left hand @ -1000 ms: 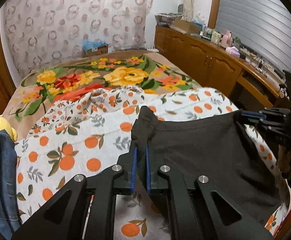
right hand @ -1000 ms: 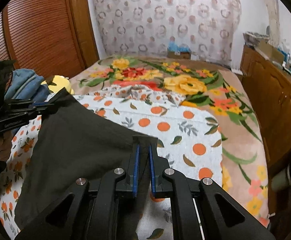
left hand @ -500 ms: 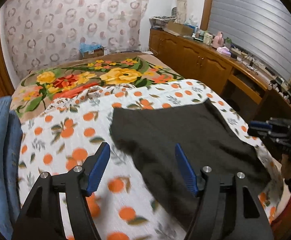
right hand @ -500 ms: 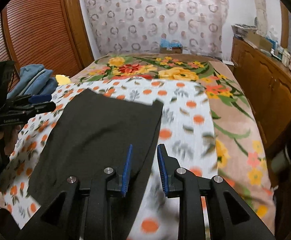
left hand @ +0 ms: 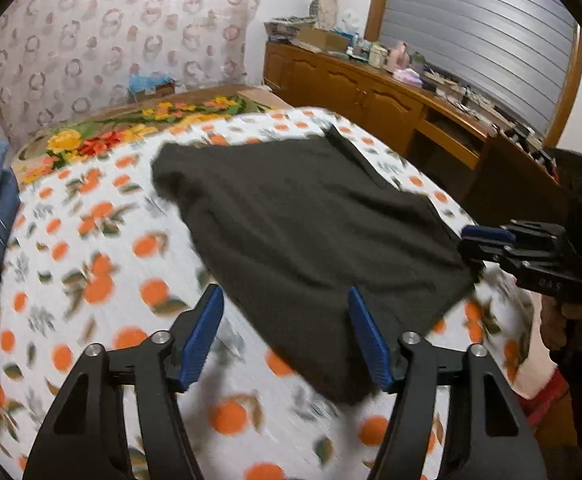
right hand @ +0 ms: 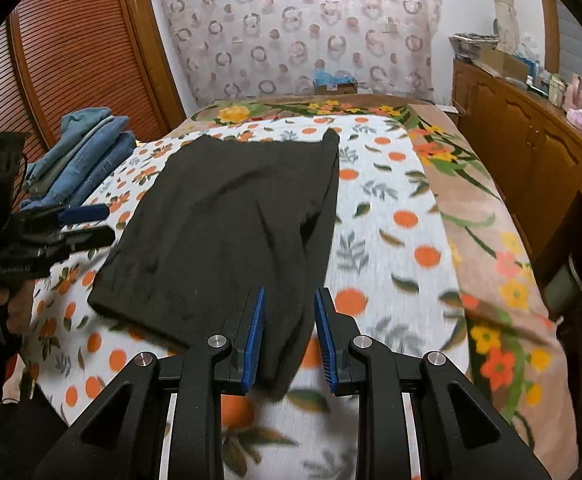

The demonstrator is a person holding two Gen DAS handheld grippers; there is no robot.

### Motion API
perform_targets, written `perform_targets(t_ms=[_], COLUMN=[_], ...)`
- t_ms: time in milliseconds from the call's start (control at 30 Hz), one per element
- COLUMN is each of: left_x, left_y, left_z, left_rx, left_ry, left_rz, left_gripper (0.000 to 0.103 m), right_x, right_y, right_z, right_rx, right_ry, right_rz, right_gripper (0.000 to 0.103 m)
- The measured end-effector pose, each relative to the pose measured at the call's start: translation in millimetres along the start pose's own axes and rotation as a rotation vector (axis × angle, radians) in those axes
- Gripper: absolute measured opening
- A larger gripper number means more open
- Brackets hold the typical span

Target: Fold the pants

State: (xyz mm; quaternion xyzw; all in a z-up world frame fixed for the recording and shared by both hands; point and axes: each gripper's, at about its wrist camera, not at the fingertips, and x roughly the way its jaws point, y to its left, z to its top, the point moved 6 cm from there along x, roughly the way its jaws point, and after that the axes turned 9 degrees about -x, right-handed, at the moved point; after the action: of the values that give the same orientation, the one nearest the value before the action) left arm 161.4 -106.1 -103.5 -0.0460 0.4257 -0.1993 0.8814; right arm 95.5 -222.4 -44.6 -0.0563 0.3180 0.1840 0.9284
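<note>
The dark pants are lying flat on the bed, folded into a long rectangle on the orange-print blanket. The left gripper has its blue fingers spread wide, holding nothing, right above the near edge of the fabric. The right gripper is released too, with a narrower gap, and the pants' near corner sits between its fingers without being pinched. A stack of folded jeans sits by the wardrobe side.
</note>
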Motion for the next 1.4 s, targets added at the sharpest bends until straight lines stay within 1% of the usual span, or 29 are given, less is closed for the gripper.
perform_targets(t_ms=[33,133,267,300,333,433,500,600,700,733,767,800,833,867,900,933,967,1033,1167,1400], left_x=[0.6,0.5,-1.3,-0.9,-0.6,1.1,2.7,4.8,3.1,3.1,3.1,3.4,3.3,3.4,3.1,1.8,1.7,-1.5,-6.3,-1.8], left_y=[-1.5,-4.7,-11.7,-13.2,-15.4,-20.2,-22.9,-22.7,-22.9,-22.5,-22.8,-23.1,-24.7,-25.9,-27.6,-29.1,-28.6,-27.5,-23.6,-20.5], left_z=[-3.1,-11.7,-19.6,-21.4,-23.8,-27.8,-30.6,-35.3,-38.3,-38.5,-38.6,-38.8,-39.1,-39.3,-39.3,-38.9,-37.7,-36.4,-35.7,-38.4], left_rx=[-0.002,-0.019,-0.033,-0.039,-0.046,-0.065,-0.071,-0.078,-0.076,-0.077,-0.075,-0.072,-0.069,-0.068,-0.064,-0.059,-0.056,-0.061,-0.079,-0.088], left_ry=[0.005,0.017,0.025,0.03,0.034,0.042,0.045,0.049,0.035,0.032,0.03,0.031,0.034,0.037,0.038,0.034,0.029,0.02,0.014,0.027], left_rz=[0.0,-0.01,-0.023,-0.025,-0.032,-0.045,-0.043,-0.012,0.005,0.01,0.015,0.014,0.004,-0.005,-0.01,-0.006,0.001,0.003,-0.009,-0.002], left_gripper=[0.059,0.057,0.056,0.056,0.056,0.056,0.056,0.056,0.056,0.055,0.05,0.047,0.04,0.034,0.031,0.025,0.021,0.019,0.019,0.019], right_x=[-1.0,-3.6,-6.1,-5.5,-7.9,-18.1,-23.2,-22.5,-18.4,-17.7,-17.2,-16.3,-15.8,-15.7,-14.8,-14.4,-14.3,-12.3,-12.3,-10.2], right_y=[1.6,3.9,6.8,8.5,10.1,14.4,16.0,17.8,16.6,15.4,14.4,13.8,12.2,10.4,8.7,7.6,7.8,8.7,11.0,12.7], right_z=[-2.0,-7.2,-9.2,-8.8,-7.6,-3.5,-4.5,-14.2,-23.2,-25.4,-26.9,-26.6,-25.9,-25.8,-24.9,-25.1,-24.4,-25.3,-26.1,-25.8], right_rx=[0.0,0.003,0.005,0.0,-0.004,-0.011,-0.012,-0.011,-0.003,0.001,0.006,0.009,0.014,0.018,0.021,0.027,0.031,0.032,0.031,0.013], right_ry=[0.001,0.007,-0.001,-0.008,-0.023,-0.081,-0.104,-0.103,-0.084,-0.081,-0.083,-0.08,-0.079,-0.079,-0.075,-0.074,-0.072,-0.061,-0.051,-0.047], right_rz=[0.001,0.002,0.007,0.01,0.007,0.008,0.005,0.001,-0.016,-0.025,-0.026,-0.025,-0.035,-0.047,-0.059,-0.061,-0.056,-0.047,-0.029,-0.027], right_gripper=[0.026,0.026,0.026,0.012,0.007,0.007,0.007,0.006,0.007,0.007,0.007,0.012,0.017,0.026,0.033,0.035,0.04,0.041,0.041,0.041])
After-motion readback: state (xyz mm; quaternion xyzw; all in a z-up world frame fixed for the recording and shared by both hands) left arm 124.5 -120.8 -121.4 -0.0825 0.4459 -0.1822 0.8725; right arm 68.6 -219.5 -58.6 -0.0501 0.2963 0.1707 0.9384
